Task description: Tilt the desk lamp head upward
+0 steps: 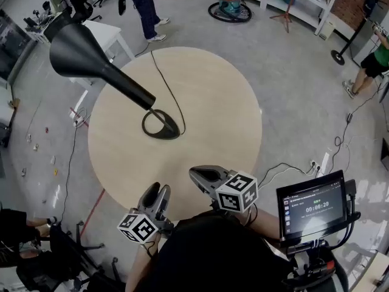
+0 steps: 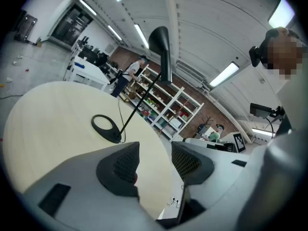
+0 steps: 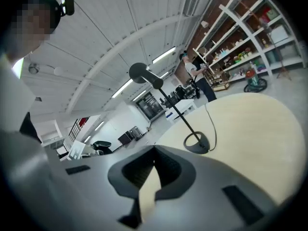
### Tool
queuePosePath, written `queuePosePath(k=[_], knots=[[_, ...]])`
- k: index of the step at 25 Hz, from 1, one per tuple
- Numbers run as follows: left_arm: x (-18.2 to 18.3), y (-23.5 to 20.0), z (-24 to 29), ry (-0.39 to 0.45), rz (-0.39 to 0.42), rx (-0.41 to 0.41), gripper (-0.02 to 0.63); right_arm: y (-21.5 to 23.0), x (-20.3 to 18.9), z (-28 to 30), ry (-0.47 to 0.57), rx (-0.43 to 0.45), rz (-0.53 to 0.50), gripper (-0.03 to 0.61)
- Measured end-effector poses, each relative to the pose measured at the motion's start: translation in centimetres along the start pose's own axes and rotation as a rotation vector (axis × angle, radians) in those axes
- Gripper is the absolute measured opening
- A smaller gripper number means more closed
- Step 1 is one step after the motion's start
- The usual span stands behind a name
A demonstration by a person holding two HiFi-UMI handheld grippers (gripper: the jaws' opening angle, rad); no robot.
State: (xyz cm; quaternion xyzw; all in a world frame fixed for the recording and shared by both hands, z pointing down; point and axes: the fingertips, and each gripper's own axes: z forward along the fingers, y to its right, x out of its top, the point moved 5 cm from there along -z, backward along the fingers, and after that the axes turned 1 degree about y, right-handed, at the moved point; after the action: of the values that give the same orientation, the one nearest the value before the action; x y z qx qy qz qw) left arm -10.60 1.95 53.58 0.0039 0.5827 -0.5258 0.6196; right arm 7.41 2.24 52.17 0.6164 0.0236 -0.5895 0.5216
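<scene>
Well apart from both grippers, the lamp [image 1: 103, 66] stands on the desk [image 1: 219, 102], its head seemingly tipped leftward. The left gripper [image 1: 158, 192] holds its fingers apart, empty; the right gripper [image 1: 196, 175] has its fingers pressed together on nothing.

Clothing: I am seeing a black top [image 1: 213, 254] covering the chest and shoulders from above.
Head: a small black camera unit [image 2: 255, 56] is sitting at the side of the head.
Left gripper [image 1: 159, 190]: it is showing a smooth grey moulded shell with two rounded jaws.
Left pads [image 2: 126, 163]: they are looking black, with a fine dotted mesh texture.
Left cube [image 1: 140, 227]: white faces are carrying black square markers.
Right gripper [image 1: 194, 175]: I am watching the same grey shell, tapering towards the tip.
Right pads [image 3: 144, 170]: black mesh is lining them too.
Right cube [image 1: 237, 192]: black-and-white square markers are showing on every visible face.
Shell details: dark rectangular slots [image 3: 238, 196] are sitting recessed in the grey casing.
</scene>
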Motion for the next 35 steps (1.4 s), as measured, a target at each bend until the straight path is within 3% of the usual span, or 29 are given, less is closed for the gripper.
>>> queuePosePath(k=[5,13,25,35], knots=[[-1.9,2.8,2.6,-0.051,-0.015,-0.008,0.217,0.9,-0.1,-3.1,-0.031,-0.002,-0.041,0.004],[-1.0,-0.6,0.8,-0.042,-0.010,-0.018,0.216,-1.9,-0.9,1.7,-0.055,0.019,-0.164,0.005],[0.4,-2.3,1.2,-0.023,-0.058,-0.020,0.216,-2.3,1.0,2.8,-0.023,0.002,-0.226,0.005],[0.8,-3.5,0.7,-0.038,-0.067,-0.036,0.217,-2.7,0.6,4.0,-0.029,-0.021,-0.209,0.003]])
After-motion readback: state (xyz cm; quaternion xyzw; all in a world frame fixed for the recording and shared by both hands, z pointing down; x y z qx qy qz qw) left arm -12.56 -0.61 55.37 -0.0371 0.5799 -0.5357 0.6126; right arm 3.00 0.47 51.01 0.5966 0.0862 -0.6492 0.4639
